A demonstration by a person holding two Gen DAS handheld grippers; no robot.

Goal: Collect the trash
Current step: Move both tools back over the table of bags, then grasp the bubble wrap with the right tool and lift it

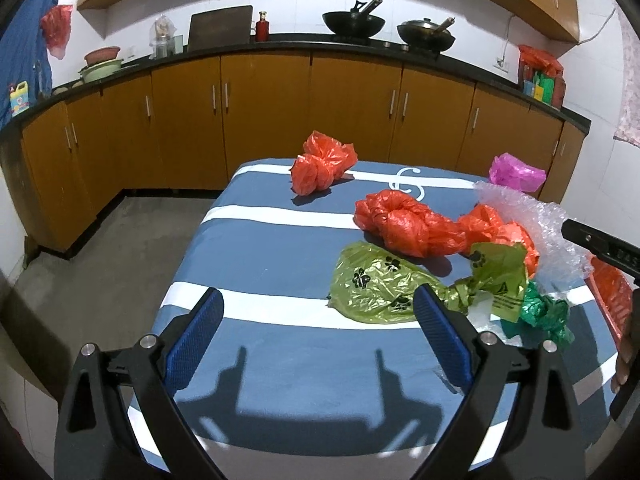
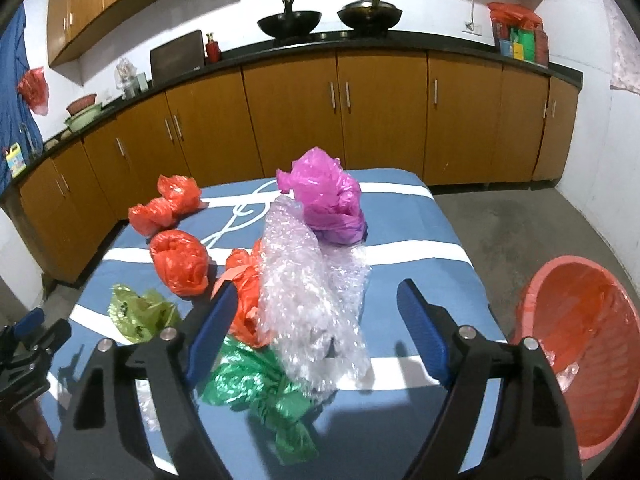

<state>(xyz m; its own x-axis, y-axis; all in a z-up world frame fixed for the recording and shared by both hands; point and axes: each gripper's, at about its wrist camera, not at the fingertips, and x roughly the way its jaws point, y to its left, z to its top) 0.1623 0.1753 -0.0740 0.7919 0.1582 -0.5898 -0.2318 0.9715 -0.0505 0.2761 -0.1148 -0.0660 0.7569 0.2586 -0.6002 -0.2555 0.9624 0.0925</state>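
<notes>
Crumpled trash lies on a blue and white striped table [image 1: 280, 248]. My left gripper [image 1: 319, 291] stands open over the near stripes, and an olive paw-print bag [image 1: 372, 284] lies just beyond its right finger. My right gripper [image 2: 318, 285] is open with a roll of clear bubble wrap [image 2: 304, 280] between its jaws; the pads stand clear of the wrap. A dark green bag [image 2: 256, 388] lies under the gripper and an orange bag [image 2: 244, 284] lies by its left finger. A pink bag [image 2: 328, 196] sits behind the wrap. More orange bags [image 1: 404, 220] lie mid-table.
A red-orange plastic basket [image 2: 580, 340] stands on the floor right of the table, with some clear plastic inside. Wooden cabinets [image 1: 264, 116] and a black counter with woks run along the far wall. Grey floor [image 1: 100, 272] lies left of the table.
</notes>
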